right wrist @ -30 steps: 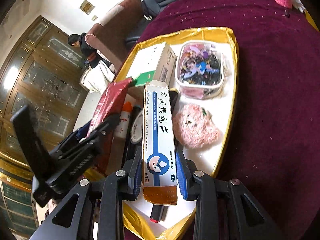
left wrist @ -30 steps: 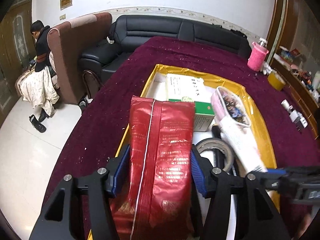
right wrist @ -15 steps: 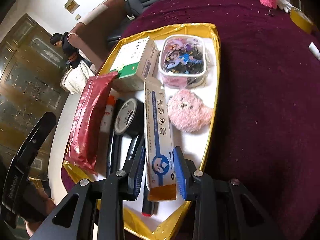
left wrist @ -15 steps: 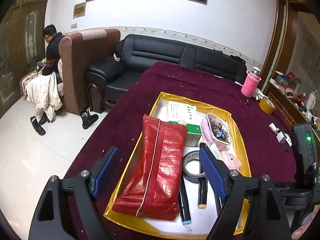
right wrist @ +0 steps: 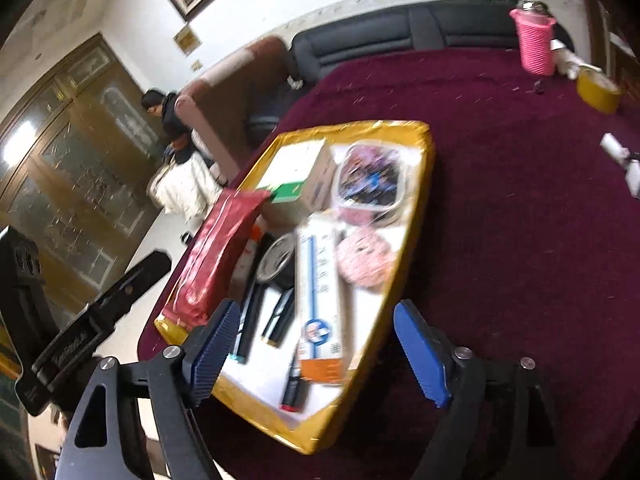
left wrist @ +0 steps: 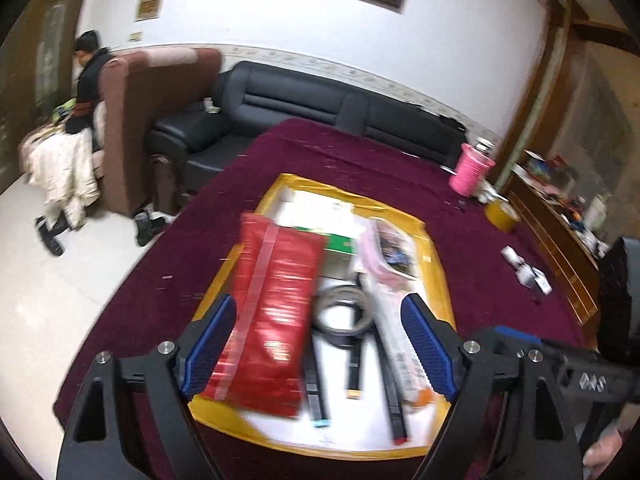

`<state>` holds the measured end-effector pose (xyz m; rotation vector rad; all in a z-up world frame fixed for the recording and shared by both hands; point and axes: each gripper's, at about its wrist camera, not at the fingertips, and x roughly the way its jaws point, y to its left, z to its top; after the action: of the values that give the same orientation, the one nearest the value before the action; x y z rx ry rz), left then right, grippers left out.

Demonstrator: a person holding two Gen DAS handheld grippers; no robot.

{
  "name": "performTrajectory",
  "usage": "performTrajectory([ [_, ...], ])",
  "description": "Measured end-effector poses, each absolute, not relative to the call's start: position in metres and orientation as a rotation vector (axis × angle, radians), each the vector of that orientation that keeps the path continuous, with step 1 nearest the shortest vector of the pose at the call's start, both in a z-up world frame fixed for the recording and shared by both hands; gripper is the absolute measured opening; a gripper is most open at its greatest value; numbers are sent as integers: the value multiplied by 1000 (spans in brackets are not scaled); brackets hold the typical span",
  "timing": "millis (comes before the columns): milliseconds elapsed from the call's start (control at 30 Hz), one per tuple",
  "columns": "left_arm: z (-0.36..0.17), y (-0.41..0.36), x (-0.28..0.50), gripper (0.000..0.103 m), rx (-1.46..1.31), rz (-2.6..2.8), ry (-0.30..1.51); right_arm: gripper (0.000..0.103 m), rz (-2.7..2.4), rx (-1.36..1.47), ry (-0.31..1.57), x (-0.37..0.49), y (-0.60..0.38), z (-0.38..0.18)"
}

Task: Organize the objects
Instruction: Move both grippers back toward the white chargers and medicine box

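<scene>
My left gripper [left wrist: 316, 334] stands wide and empty; its jaws opened a moment ago and the red packet [left wrist: 272, 316] it clamped 1 second ago now lies free along the left side of the yellow tray [right wrist: 416, 200]. My right gripper [right wrist: 316, 350] has just sprung wide too, letting go the long ointment box [right wrist: 320, 292], which rests flat in the tray's near middle, right of the tape roll [left wrist: 342, 316]. Farther in sit the pink plush [right wrist: 364, 258], the green-and-white carton [right wrist: 300, 182] and the clear tub [right wrist: 370, 182]. Both pieces look placed, so I judge these 2 items done. Beyond the tray, a pink cup [right wrist: 534, 46] stands apart on the maroon cloth [right wrist: 520, 220].
</scene>
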<state>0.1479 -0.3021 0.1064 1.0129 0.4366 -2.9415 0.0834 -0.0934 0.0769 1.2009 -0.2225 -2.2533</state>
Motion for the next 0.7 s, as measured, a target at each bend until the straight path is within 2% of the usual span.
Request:
performTrajectory([
  [333,106,-193,138,84,1167,-3129,153,88,-2405,1199,-453,76,-6,72],
  [700,97,-121,140,84,1401,-3162,182,91,-2505,1165,-660,99,78,72],
])
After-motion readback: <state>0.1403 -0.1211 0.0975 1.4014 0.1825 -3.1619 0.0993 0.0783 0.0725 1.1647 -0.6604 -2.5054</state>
